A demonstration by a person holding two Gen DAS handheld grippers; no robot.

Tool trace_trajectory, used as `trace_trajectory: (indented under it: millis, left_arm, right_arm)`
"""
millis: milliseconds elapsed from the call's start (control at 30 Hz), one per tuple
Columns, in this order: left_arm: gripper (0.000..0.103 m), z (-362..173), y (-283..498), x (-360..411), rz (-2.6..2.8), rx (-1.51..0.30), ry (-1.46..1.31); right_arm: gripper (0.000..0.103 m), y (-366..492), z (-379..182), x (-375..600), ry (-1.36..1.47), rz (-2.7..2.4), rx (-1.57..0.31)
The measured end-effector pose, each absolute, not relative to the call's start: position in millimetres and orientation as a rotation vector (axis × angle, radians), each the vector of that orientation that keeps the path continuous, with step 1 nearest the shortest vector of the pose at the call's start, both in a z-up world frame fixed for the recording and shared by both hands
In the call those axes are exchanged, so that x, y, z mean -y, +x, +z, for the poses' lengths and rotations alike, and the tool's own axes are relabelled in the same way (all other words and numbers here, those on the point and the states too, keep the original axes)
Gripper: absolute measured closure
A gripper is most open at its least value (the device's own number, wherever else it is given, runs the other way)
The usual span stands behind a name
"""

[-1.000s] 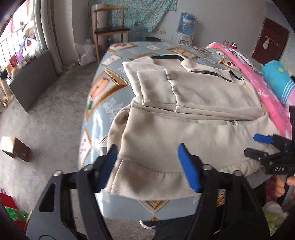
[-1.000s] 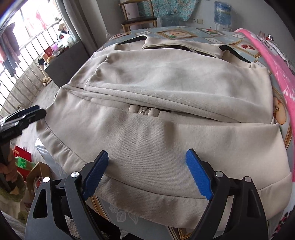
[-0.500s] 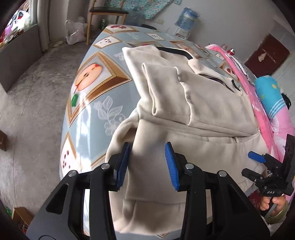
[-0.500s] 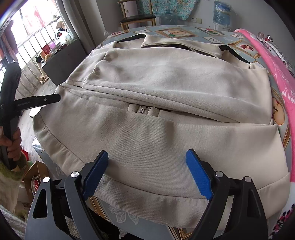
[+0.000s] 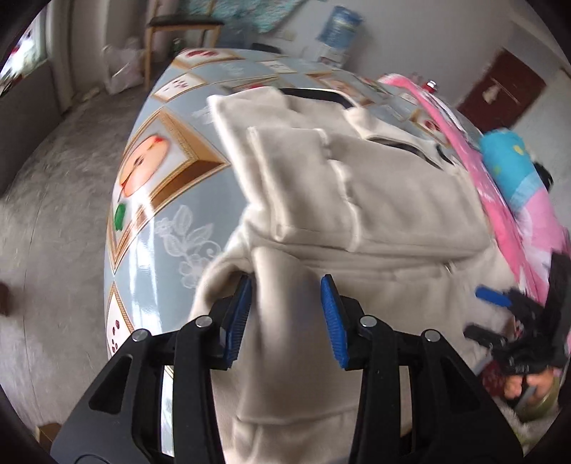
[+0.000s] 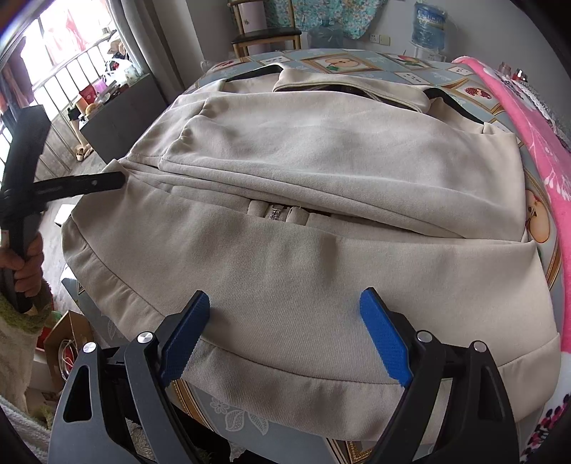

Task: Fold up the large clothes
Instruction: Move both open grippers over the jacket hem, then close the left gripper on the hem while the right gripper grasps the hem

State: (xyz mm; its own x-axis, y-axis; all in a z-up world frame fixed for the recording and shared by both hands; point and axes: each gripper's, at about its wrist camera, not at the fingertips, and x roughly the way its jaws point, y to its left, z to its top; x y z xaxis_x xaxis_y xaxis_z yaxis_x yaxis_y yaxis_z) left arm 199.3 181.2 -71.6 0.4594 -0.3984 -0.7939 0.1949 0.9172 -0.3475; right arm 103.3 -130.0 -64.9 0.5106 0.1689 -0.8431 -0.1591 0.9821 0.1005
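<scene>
A beige jacket (image 5: 374, 200) lies flat on the table, sleeves folded across its front, hem toward me. My left gripper (image 5: 287, 314) is at the jacket's left side, below the folded sleeve. Its blue pads are shut on a raised ridge of the cloth. The right wrist view shows the jacket (image 6: 321, 171) with that left gripper (image 6: 114, 181) reaching in at the left edge. My right gripper (image 6: 285, 321) hovers open and wide over the middle of the hem, nothing pinched. It also appears at the jacket's right corner (image 5: 474, 310).
The table (image 5: 160, 221) wears a glossy blue cloth with fruit pictures, and its left edge drops to the grey floor. A pink blanket (image 6: 535, 142) runs along the right side. A chair (image 5: 185, 25) and a water bottle (image 5: 339, 25) stand beyond the far end.
My left gripper moved from the hem up to the jacket's left side, narrowed its jaws and closed on a fold there. The right gripper stayed put and open.
</scene>
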Motion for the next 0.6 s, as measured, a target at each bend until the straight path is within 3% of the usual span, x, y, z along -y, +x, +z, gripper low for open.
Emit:
trace_trajectory:
  millis: [200, 433, 600]
  left_arm:
    - [0.065, -65.7, 189.6, -182.8, -0.513, -0.996, -0.322]
    - [0.065, -64.2, 175.5, -152.8, -0.447, -1.017, -0.034]
    - [0.086, -58.4, 165.5, -136.3, -0.343, -0.969, 0.132]
  right_arm:
    - [0.019, 103.3, -64.8, 129.0, 0.011, 0.195, -1.018]
    - [0.019, 102.7, -65.6, 127.7, 0.01, 0.195, -1.014]
    - [0.019, 103.4, -65.8, 127.5, 0.013, 0.196, -1.013]
